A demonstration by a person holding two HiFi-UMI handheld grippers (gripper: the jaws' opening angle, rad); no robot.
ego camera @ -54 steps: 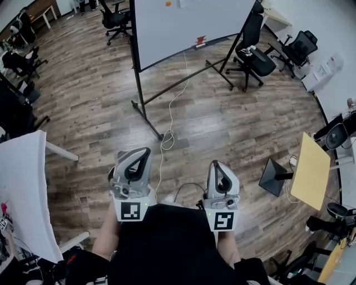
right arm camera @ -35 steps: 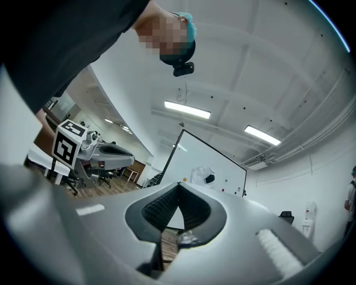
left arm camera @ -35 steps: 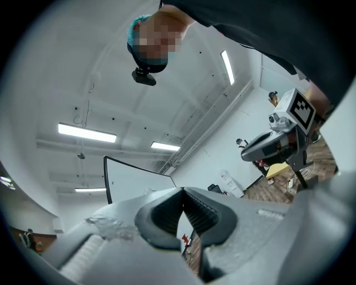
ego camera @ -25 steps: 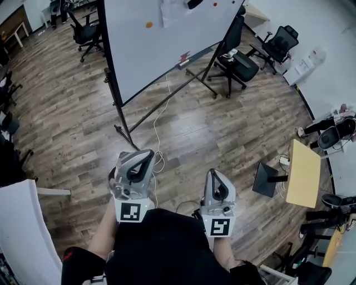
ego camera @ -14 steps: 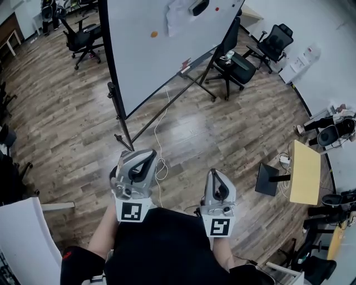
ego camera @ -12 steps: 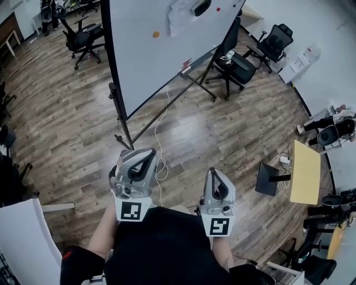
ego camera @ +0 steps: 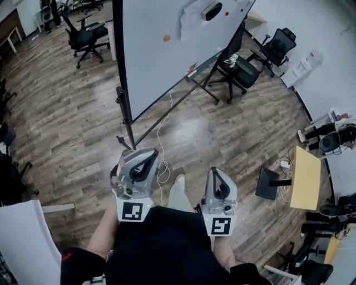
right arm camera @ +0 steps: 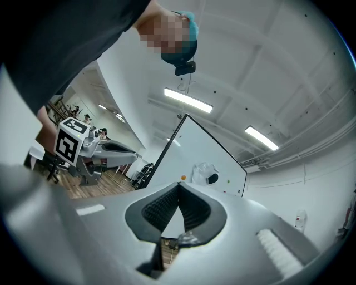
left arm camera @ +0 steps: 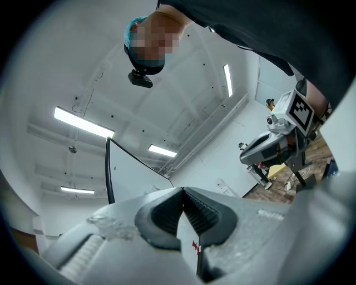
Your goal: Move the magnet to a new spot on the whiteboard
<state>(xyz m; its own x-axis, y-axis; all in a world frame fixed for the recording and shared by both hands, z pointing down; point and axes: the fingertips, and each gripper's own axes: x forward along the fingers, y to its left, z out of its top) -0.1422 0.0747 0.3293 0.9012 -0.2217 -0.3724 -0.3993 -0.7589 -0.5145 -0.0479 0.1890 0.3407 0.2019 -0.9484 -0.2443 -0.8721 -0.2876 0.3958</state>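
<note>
The whiteboard stands on a black frame ahead of me. It carries an orange round magnet, a small red magnet, a black eraser and a crumpled white sheet. My left gripper and right gripper are held low in front of my body, far short of the board, both shut and empty. In the right gripper view the orange magnet shows just above the shut jaw tips. In the left gripper view the jaw tips meet with nothing between them.
The whiteboard's stand legs and a white cable lie on the wood floor ahead. Office chairs stand right of the board, another chair left. A small yellow table is at right, a white table at left.
The whiteboard has come nearer and larger in the head view as I walk toward it. A shoe now shows between the grippers. Both grippers stay shut.
</note>
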